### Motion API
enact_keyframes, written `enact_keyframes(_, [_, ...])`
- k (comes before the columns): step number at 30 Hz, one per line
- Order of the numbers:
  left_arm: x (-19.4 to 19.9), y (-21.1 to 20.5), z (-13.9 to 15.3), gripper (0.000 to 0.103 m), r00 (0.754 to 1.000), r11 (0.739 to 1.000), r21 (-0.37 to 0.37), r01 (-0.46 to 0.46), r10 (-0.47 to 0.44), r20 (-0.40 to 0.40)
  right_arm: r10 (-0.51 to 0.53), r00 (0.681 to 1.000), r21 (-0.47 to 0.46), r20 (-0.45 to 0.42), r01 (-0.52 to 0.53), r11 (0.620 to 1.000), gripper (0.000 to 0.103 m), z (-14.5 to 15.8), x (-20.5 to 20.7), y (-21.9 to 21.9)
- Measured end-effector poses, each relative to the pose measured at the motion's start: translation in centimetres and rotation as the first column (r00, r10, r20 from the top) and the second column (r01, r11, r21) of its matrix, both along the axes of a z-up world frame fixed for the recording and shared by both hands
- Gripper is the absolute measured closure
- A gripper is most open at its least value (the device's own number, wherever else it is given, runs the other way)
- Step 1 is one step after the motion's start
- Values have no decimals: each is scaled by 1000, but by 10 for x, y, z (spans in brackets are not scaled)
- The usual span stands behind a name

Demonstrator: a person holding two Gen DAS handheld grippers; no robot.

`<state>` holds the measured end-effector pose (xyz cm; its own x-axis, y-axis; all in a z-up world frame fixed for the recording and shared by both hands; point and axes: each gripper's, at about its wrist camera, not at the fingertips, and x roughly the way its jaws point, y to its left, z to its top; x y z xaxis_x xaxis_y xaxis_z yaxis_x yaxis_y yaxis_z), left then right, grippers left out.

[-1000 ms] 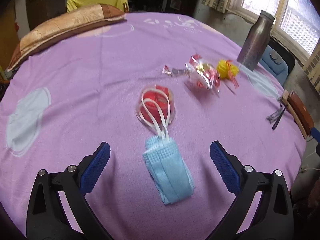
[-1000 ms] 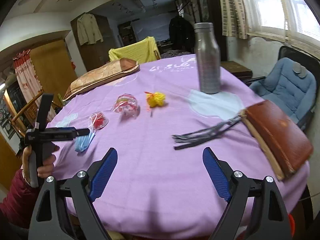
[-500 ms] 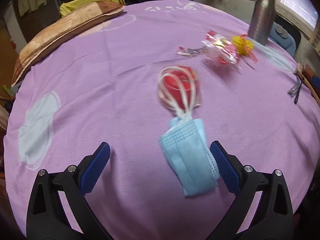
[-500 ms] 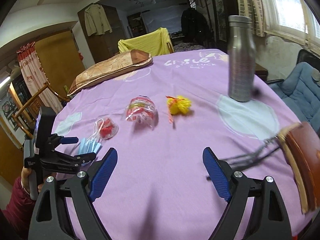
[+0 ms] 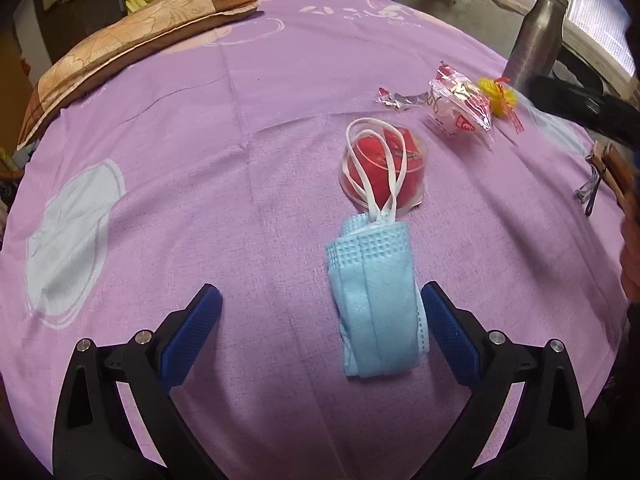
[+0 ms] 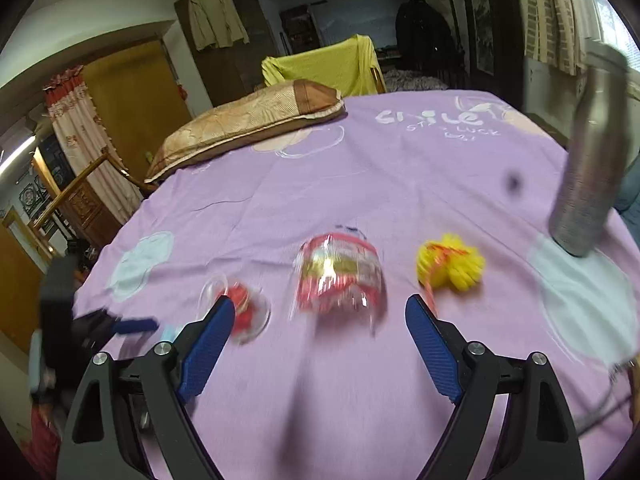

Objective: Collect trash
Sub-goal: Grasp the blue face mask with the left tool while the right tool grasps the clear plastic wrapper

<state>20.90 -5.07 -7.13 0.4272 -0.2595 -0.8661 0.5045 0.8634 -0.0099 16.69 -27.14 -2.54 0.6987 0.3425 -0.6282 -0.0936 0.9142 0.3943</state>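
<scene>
A folded blue face mask (image 5: 376, 300) lies on the purple cloth (image 5: 200, 152), its white loops draped over a clear cup with red inside (image 5: 384, 168). My left gripper (image 5: 320, 312) hangs open above the cloth, the mask just inside its right finger. Farther off lie a small silvery wrapper (image 5: 400, 98), a clear red-printed wrapper (image 5: 460, 108) and a yellow tuft (image 5: 498, 94). In the right wrist view my right gripper (image 6: 320, 316) stands open, empty, with the red-printed wrapper (image 6: 340, 276) just beyond its fingertips, the cup (image 6: 244, 312) to the left and the tuft (image 6: 452, 266) to the right.
A steel bottle (image 6: 592, 184) stands at the right of the table. A brown pillow (image 6: 248, 128) lies at the far edge, a yellow-draped chair (image 6: 324, 66) behind it. A brown book (image 5: 618, 172) and dark strands (image 5: 590, 190) lie near the right edge.
My right gripper has swung left across the table, from the book and dark strands to the red-printed wrapper. The left gripper has shifted left, so the mask now lies by its right finger.
</scene>
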Motion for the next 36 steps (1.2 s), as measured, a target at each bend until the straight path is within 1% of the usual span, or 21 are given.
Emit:
enact_keyframes(3, [1, 1, 0, 7, 1000, 1000, -2, -4, 4, -1, -13, 1000, 10, -24, 13, 1000, 17, -9, 23, 4])
enact_keyframes(5, [0, 0, 0, 7, 1000, 1000, 2, -4, 4, 0, -15, 999, 36, -43, 17, 999, 17, -15, 31, 3])
enact_keyframes(8, [0, -1, -1, 7, 1000, 1000, 14, -3, 3, 4, -12, 998, 64, -68, 16, 998, 17, -28, 41, 0])
enact_keyframes(13, [2, -3, -2, 7, 1000, 1000, 24, -3, 2, 6, -4, 995, 75, -102, 12, 997, 17, -41, 49, -5])
enact_keyframes(16, [2, -1, -1, 7, 1000, 1000, 12, -6, 6, 2, 0, 995, 88, -101, 8, 996, 17, -42, 50, -7])
enact_keyframes(19, [2, -1, 0, 7, 1000, 1000, 3, -7, 7, 2, 3, 996, 72, -85, 3, 997, 17, -39, 48, -4])
enact_keyframes(23, [-2, -2, 5, 7, 999, 1000, -6, 5, -5, 36, -2, 998, 42, -69, 5, 999, 17, -36, 46, -2])
enact_keyframes(25, [-5, -3, 8, 7, 998, 1000, -10, 17, -16, 58, -4, 998, 42, -66, 7, 999, 17, -36, 45, -2])
enact_keyframes(27, [-6, -4, 9, 7, 998, 1000, -16, 27, -26, 63, -6, 998, 45, -67, 9, 999, 17, -36, 46, -3])
enact_keyframes(28, [-7, -5, 9, 8, 998, 999, -19, 29, -28, 63, -8, 998, 46, -67, 11, 999, 17, -36, 46, -3])
enact_keyframes(30, [-7, -4, 9, 14, 998, 999, -33, 36, -34, 58, -9, 998, 49, -66, 13, 999, 17, -36, 45, -4])
enact_keyframes(32, [-8, -5, 8, 24, 998, 998, -42, 49, -47, 43, -9, 998, 51, -65, 13, 999, 17, -35, 45, -5])
enact_keyframes(34, [-9, -7, 7, 31, 998, 997, -46, 61, -60, 33, -7, 998, 52, -63, 10, 999, 17, -35, 45, -6])
enact_keyframes(36, [-11, -8, 7, 33, 997, 996, -52, 73, -71, 32, -5, 998, 49, -61, 8, 999, 17, -35, 45, -6])
